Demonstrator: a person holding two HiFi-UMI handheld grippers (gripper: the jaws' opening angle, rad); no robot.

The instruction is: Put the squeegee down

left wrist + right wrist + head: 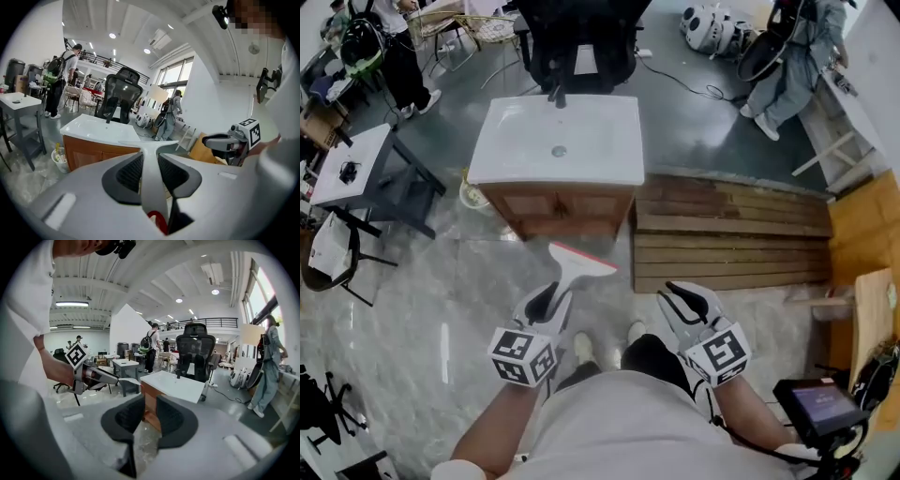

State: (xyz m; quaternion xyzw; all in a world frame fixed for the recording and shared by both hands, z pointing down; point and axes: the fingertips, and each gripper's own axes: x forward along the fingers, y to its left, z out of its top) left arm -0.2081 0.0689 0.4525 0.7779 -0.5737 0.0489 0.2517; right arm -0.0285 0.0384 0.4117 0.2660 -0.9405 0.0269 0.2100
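The left gripper (551, 295) is closed on the slim white handle of the white plastic squeegee with a red-edged blade (579, 265). The blade projects forward past the jaw tips, in the air above the glossy marble-pattern floor (441, 281). It is well apart from the white ceramic basin top (600, 141) on its brown wooden cabinet (558, 202).

The right gripper (682, 298) holds nothing. Its jaws stand a narrow gap apart, beside the left gripper.

Probable faults from this position:
- Release here: no surface lies under the blade, so the squeegee falls to the floor near the person's shoes.
- Pivot in the grip: the pads hold only the thin handle, and the wide blade overhangs. A quick swing may turn it between the pads.
- Rim strike: a low approach may knock the blade against the basin edge or cabinet front.
- Slide after placement: the basin top looks smooth, so a squeegee set near its edge may slip off.
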